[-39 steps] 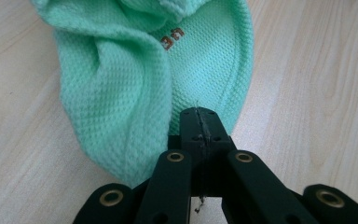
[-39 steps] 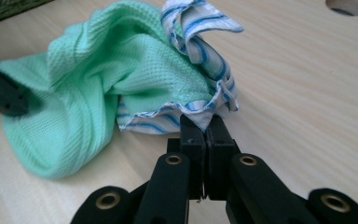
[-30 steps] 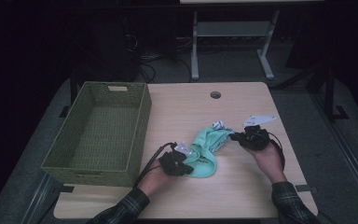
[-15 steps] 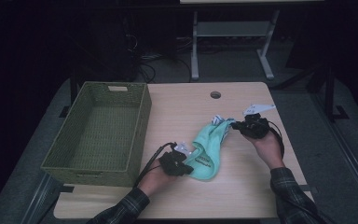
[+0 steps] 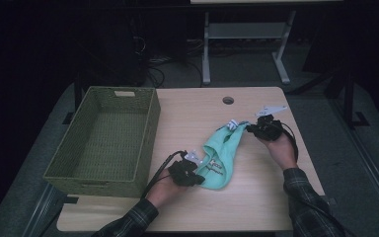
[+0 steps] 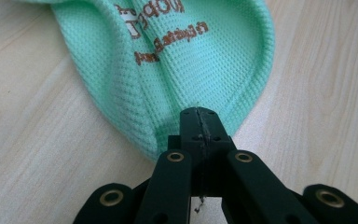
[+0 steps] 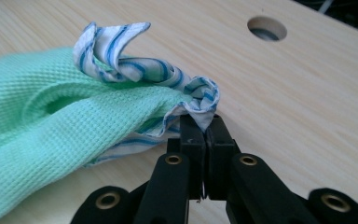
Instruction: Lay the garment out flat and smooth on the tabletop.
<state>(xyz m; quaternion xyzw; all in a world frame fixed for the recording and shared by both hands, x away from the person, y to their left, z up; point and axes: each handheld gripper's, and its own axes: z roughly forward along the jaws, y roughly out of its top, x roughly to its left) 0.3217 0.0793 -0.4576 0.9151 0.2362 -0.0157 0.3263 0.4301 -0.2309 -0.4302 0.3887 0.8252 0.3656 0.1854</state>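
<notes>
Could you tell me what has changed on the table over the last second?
The right claw, shut on the striped edge of the green cloth, moved in toward the middle of the table, and the cloth's far end folded closer over itself. The left claw stayed put, still shut on the cloth's near end. The basket has not moved.

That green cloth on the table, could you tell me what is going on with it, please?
A person holds the green cloth stretched between two claws on the table. The left claw is shut on its near hem, by the brown lettering. The right claw is shut on the far end, where a blue-striped trim bunches up. The cloth lies crumpled on the wood, not lifted. A woven basket stands empty at the left.
</notes>
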